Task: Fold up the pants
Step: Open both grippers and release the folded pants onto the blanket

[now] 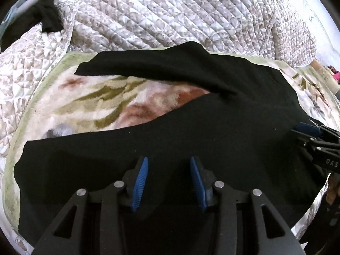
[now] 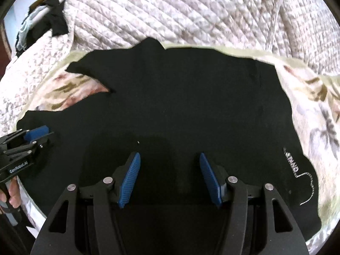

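Black pants [image 1: 191, 131] lie spread on a floral blanket [image 1: 95, 104], legs splayed apart toward the left. In the right wrist view the pants [image 2: 191, 106] fill the middle, with white lettering [image 2: 292, 163] near their right edge. My left gripper [image 1: 169, 161] is open and empty, just above the near leg. My right gripper [image 2: 170, 157] is open and empty over the waist part. The right gripper also shows at the right edge of the left wrist view [image 1: 314, 136], and the left gripper shows at the left edge of the right wrist view [image 2: 31, 140].
A quilted floral bedspread [image 1: 170, 12] is bunched up behind the blanket. A dark garment [image 1: 48, 19] lies at the far left corner. The blanket's pale green edge [image 2: 244, 52] runs along the back.
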A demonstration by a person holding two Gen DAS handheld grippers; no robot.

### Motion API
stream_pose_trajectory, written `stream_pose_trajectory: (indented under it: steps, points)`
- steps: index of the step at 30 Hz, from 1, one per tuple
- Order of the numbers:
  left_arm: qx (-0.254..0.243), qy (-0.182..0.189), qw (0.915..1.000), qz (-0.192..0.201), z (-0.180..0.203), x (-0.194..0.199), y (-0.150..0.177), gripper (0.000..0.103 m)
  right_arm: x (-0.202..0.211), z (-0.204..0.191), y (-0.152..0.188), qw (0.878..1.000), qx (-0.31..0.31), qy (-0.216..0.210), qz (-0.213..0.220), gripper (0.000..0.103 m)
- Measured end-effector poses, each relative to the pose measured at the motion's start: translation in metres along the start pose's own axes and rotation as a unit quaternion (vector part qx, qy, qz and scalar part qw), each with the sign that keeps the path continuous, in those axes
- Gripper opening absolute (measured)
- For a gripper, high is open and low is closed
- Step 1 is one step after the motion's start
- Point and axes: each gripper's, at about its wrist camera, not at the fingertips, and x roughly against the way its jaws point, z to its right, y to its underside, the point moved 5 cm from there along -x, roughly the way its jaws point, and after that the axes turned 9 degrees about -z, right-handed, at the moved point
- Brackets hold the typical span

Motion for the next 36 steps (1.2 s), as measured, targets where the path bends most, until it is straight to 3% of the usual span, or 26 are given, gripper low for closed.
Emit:
stream_pose_trajectory:
  steps: [4,7,13,19,23,28,36]
  points:
    - [0.000,-0.006,1.0000,-0.005,-0.003,-0.004,0.000,0.048,-0.015,0.001,0.004,0.999,-0.003,-0.004,-0.036,0.059]
    - [0.007,-0.006,0.9999,0.005,-0.009,0.003,-0.004,0.048,-0.013,0.001,0.002,0.999,-0.002,-0.002,-0.033,0.060]
    - [0.064,-0.065,0.9955,0.024,-0.062,0.013,-0.003,0.049,-0.014,0.000,0.004,0.999,0.000,-0.002,-0.032,0.060]
    - [0.160,-0.119,0.9793,0.031,-0.123,0.025,0.015,0.048,-0.012,0.001,0.003,1.000,-0.008,-0.002,-0.027,0.060]
    - [0.198,-0.104,0.9746,0.015,-0.144,0.017,0.018,0.049,-0.011,0.006,0.003,0.999,-0.023,-0.005,-0.022,0.060]
    - [0.176,-0.103,0.9787,0.016,-0.131,0.016,0.015,0.050,-0.004,0.011,0.000,0.999,-0.035,-0.004,-0.003,0.060]
    - [0.087,-0.052,0.9949,0.002,-0.070,0.008,-0.002,0.055,-0.003,0.010,-0.001,0.999,-0.035,-0.027,-0.014,0.060]
